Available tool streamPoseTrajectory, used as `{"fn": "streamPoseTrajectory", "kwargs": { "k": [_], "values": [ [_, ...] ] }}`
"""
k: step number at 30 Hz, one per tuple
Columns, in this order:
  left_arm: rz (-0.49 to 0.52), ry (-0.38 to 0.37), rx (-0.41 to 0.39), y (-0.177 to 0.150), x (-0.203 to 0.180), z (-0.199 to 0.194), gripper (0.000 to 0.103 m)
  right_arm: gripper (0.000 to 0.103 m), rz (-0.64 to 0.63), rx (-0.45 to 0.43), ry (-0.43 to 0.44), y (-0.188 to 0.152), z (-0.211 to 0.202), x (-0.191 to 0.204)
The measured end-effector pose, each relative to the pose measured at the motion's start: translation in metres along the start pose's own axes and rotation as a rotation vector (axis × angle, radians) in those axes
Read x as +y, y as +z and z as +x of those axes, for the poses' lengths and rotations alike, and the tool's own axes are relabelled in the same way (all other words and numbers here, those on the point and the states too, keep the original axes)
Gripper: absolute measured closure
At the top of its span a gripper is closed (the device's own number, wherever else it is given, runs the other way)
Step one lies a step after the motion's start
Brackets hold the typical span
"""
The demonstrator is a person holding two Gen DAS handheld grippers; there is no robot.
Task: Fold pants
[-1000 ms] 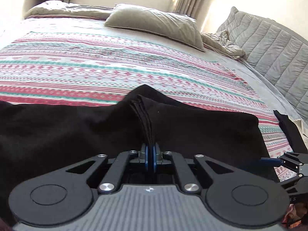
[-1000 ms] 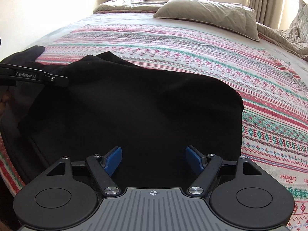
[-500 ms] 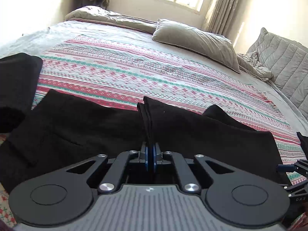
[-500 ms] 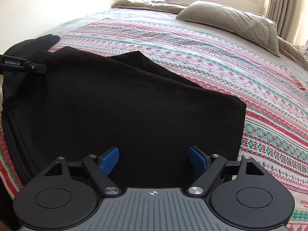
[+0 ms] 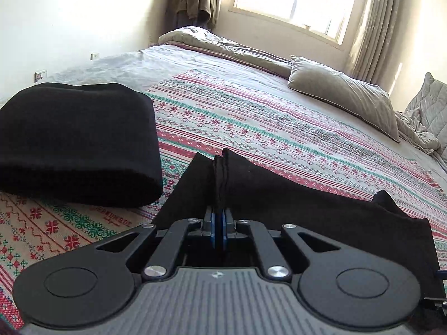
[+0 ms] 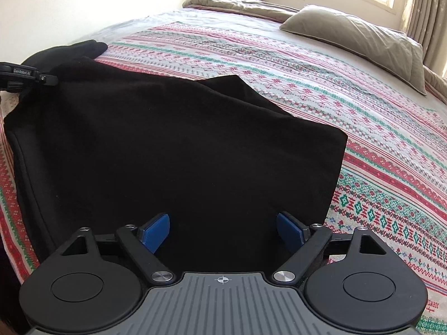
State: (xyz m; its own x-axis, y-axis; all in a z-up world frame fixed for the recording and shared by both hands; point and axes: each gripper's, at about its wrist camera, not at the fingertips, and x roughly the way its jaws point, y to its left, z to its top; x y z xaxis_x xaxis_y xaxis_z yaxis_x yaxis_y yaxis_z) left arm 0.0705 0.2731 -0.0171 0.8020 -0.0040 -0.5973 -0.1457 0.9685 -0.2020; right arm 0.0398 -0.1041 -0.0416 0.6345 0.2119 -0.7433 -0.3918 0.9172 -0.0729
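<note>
Two tongs over a bed (image 6: pixel 363 89) with a striped patterned cover. Left tongs (image 5: pixel 219 224) clenched on a raised fold of the black pants (image 5: pixel 293 203), which lie spread on the cover. Right tongs (image 6: pixel 223 230) opening, blue pads clear of the cloth, pants beneath them. Second folded black garment (image 5: pixel 78 142) just beside, to the left.

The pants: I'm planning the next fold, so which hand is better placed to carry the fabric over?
Left. The left gripper is already shut on a pinched edge of the black pants, so it could likely draw the fold. The right gripper is opening above the cloth, gripping nothing.
</note>
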Motion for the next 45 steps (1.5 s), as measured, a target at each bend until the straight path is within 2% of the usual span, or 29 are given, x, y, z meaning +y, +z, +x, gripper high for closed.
{"fn": "streamPoseTrajectory", "kwargs": {
  "k": [5,8,10,13,16,18,21,23,25,27,28,30,32,36,39,42,45],
  "values": [
    [-0.014,0.057,-0.021,0.000,0.003,0.003,0.080,0.015,-0.018,-0.006,0.004,-0.004,-0.003,0.002],
    [0.021,0.143,-0.068,0.000,-0.005,-0.005,0.069,0.015,-0.028,-0.029,-0.006,-0.005,-0.008,0.002],
    [0.061,0.134,-0.103,0.000,-0.013,-0.016,0.050,0.015,-0.032,-0.054,-0.007,-0.007,-0.015,-0.001],
    [0.098,0.029,-0.109,-0.004,-0.026,-0.030,0.040,0.015,-0.018,-0.077,0.011,-0.009,-0.024,-0.007],
    [0.204,-0.133,-0.049,-0.016,-0.052,-0.033,0.027,0.015,-0.012,-0.080,0.039,-0.013,-0.027,-0.009],
    [0.292,-0.269,0.004,-0.028,-0.072,-0.030,0.027,0.015,-0.018,-0.080,0.065,-0.014,-0.028,-0.008],
    [0.355,-0.500,0.085,-0.050,-0.090,-0.023,0.027,0.015,-0.022,-0.106,0.148,-0.016,-0.031,-0.003],
    [0.422,-0.581,0.139,-0.063,-0.096,-0.016,0.027,0.015,-0.041,-0.118,0.207,-0.018,-0.032,0.002],
    [0.492,-0.589,0.168,-0.073,-0.094,-0.011,0.027,0.015,-0.087,-0.115,0.249,-0.023,-0.032,0.008],
    [0.531,-0.629,0.150,-0.077,-0.079,-0.014,0.027,0.015,-0.128,-0.083,0.264,-0.031,-0.028,0.010],
    [0.525,-0.660,0.166,-0.077,-0.069,-0.014,0.027,0.015,-0.152,-0.065,0.268,-0.035,-0.026,0.009],
    [0.474,-0.727,0.187,-0.077,-0.044,-0.018,0.027,0.015,-0.185,-0.089,0.282,-0.045,-0.030,0.003],
    [0.402,-0.758,0.196,-0.075,-0.020,-0.020,0.027,0.015,-0.157,-0.082,0.304,-0.049,-0.033,-0.010],
    [0.378,-0.733,0.170,-0.075,0.004,-0.032,0.027,0.015,-0.125,-0.079,0.314,-0.061,-0.042,-0.035],
    [0.353,-0.732,0.163,-0.069,0.010,-0.035,0.027,0.015,-0.110,-0.052,0.281,-0.065,-0.050,-0.045],
    [0.290,-0.734,0.149,-0.060,0.008,-0.032,0.027,0.015,-0.067,-0.071,0.253,-0.065,-0.059,-0.057],
    [0.285,-0.733,0.118,-0.054,-0.006,-0.032,0.026,0.015,-0.022,-0.096,0.195,-0.059,-0.062,-0.060]
  ]
}}
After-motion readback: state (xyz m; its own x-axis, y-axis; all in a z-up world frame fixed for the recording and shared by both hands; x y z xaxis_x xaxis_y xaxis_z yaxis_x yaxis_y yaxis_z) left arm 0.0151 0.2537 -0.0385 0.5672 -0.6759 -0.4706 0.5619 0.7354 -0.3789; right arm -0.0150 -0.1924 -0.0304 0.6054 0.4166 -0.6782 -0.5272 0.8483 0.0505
